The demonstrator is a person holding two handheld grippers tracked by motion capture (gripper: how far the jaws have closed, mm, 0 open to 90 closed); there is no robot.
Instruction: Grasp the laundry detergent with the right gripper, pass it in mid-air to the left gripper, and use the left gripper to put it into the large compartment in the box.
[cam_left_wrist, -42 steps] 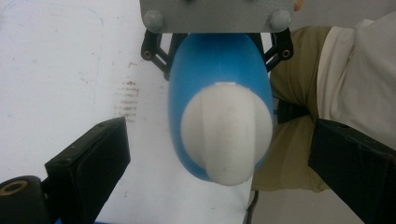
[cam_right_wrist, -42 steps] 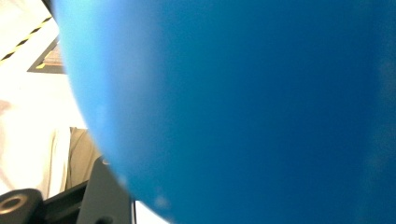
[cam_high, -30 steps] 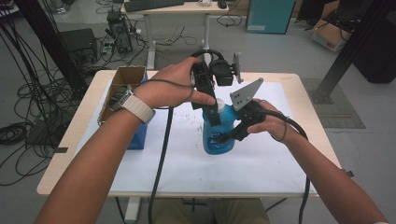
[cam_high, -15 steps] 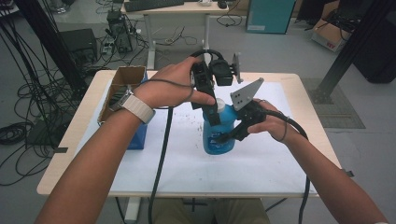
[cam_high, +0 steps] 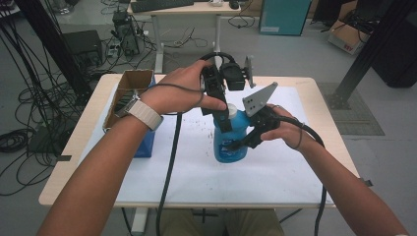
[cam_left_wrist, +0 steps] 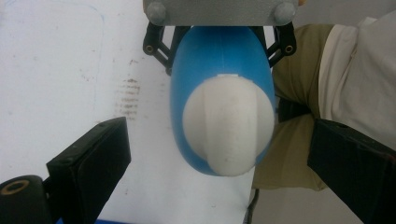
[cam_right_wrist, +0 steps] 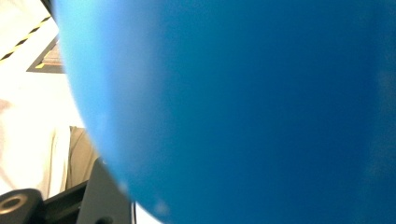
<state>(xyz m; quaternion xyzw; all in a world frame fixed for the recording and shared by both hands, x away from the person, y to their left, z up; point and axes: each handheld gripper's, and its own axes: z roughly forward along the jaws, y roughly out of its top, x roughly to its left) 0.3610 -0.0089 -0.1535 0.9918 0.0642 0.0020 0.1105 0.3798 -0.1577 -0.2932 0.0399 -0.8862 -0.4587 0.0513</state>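
Two grippers meet at one blue bottle, which stands upright near the middle of the white table. Your right gripper grips the bottle's body from the side, and in its own view the blue wall presses right up to the camera, so I judge it clenched on the bottle. Your left gripper hangs above the white cap with its jaws spread wide, one on either side and neither touching; it is released.

You have a few risks here. The cap sits nearer the jaw at the right of the left gripper view than the one at the left, so if you close now, one pad will likely land first and shove the neck sideways. The bottle could then tilt in the right gripper's hold, or the cap could slip out if you twist. Squeezing the body too hard while the cap loosens could push liquid out. Your left gripper's cable trails across the table and could snag.
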